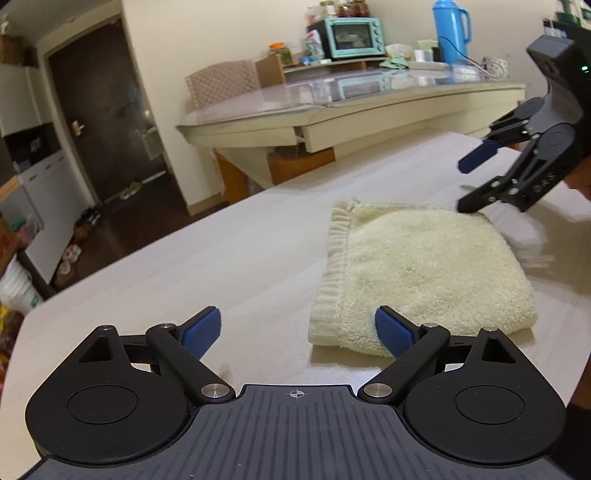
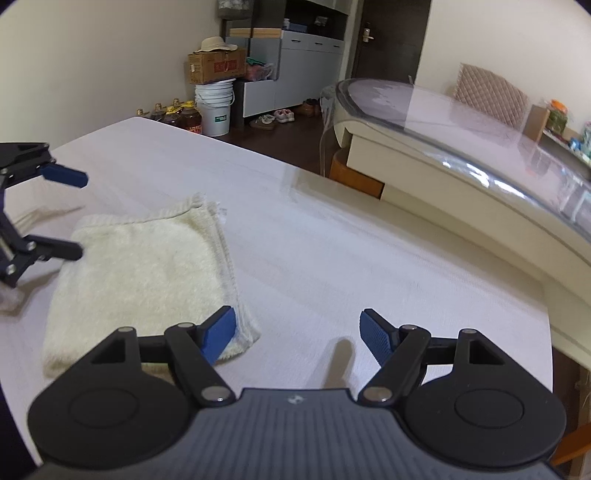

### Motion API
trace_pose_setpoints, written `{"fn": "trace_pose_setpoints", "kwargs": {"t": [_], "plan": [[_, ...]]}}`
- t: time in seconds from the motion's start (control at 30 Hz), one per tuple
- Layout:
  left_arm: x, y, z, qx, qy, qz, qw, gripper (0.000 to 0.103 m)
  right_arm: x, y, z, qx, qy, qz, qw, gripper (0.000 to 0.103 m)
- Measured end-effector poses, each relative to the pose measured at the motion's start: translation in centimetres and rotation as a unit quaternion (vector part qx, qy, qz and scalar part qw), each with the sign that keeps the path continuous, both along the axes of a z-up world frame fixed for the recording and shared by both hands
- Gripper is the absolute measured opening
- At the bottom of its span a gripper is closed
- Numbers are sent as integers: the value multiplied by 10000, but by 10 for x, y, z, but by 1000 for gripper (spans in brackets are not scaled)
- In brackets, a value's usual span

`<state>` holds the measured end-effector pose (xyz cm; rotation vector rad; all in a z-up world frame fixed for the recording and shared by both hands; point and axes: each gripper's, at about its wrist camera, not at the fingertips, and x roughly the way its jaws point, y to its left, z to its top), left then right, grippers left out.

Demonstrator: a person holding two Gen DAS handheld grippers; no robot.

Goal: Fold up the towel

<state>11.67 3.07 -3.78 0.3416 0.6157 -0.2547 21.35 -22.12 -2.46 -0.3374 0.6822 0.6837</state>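
- The towel [image 1: 421,273] was sitting folded into a thick, roughly square pad on the white tabletop [image 1: 221,251], cream-coloured and fluffy, with its hemmed, ribbed edges stacked along one side.
- It lay flat, nearer the edge of the tabletop where the person stood than the far edge that faced the other furniture.
- The left gripper [image 1: 297,332] hovered just by one corner of the towel with its jaws spread wide; one blue pad [image 1: 393,334] was right over that corner, the other over bare tabletop. Nothing was pinched in it.
- The right gripper [image 2: 297,334] was at another corner, jaws also wide apart and empty, one blue pad [image 2: 219,334] over the towel's corner and the other off to the side over the tabletop.
- Couldn't tell if either pad was actually touching the cloth.
- Past the tabletop there was a glass-topped counter [image 1: 369,96] with a teal toaster oven [image 1: 354,37] and a blue thermos [image 1: 450,29] on it.
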Motion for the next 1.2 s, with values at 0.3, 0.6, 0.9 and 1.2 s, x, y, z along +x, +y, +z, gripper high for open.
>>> {"fn": "trace_pose_setpoints", "kwargs": {"t": [0.3,0.6,0.9,1.2], "plan": [[43,11,2,337,14,-198,9992,95,-67,14,-1,156,-79,-562,9983,77],[5,22,20,-501,-103,67,9987,94,-79,11,23,604,-388,-320,9969,75],[-40,-5,8,-580,-90,93,9982,94,-24,46,32,268,-519,40,9983,49],[-40,-1,-3,-326,-68,129,9994,95,7,65,8,-135,-623,17,9980,66]]}}
